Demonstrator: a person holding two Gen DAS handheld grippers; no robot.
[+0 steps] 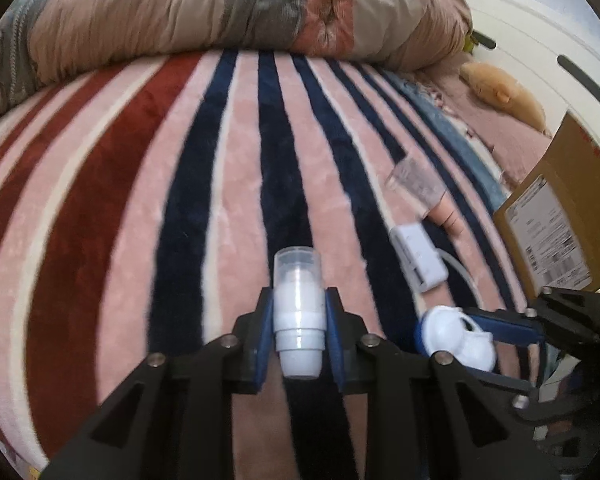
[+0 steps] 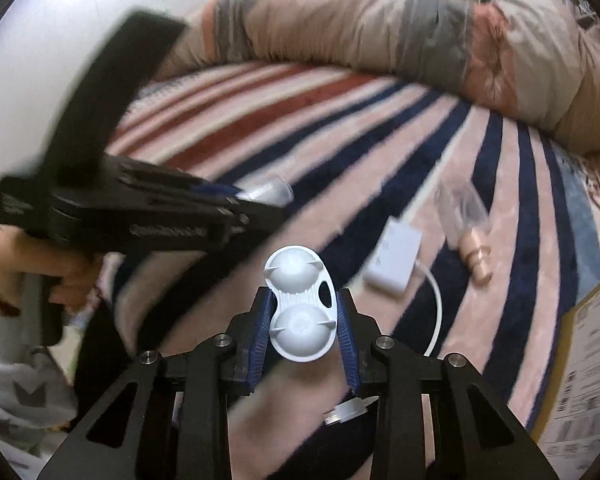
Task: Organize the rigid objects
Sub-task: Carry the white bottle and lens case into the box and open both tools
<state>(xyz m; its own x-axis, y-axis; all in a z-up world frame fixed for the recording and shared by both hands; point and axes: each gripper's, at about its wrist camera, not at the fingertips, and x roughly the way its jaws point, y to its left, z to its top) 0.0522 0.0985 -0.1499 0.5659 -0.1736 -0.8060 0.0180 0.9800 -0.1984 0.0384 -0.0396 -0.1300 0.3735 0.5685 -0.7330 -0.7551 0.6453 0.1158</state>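
My left gripper (image 1: pixel 299 312) is shut on a white bottle with a clear cap (image 1: pixel 298 304) and holds it above the striped blanket (image 1: pixel 140 184). It also shows in the right wrist view (image 2: pixel 260 196), at the left, with the bottle's cap (image 2: pixel 274 192) sticking out. My right gripper (image 2: pixel 302 320) is shut on a white two-cup plastic case (image 2: pixel 300 304); the same case shows in the left wrist view (image 1: pixel 456 336) at lower right. A white adapter with a cable (image 2: pixel 394 262) and a small tan bottle with a clear cap (image 2: pixel 470 232) lie on the blanket.
A rolled quilt (image 1: pixel 220 12) lies along the far side of the bed. A cardboard box (image 1: pixel 556 216) stands at the right edge. The adapter (image 1: pixel 418 256) and tan bottle (image 1: pixel 424 188) lie between the grippers and the box.
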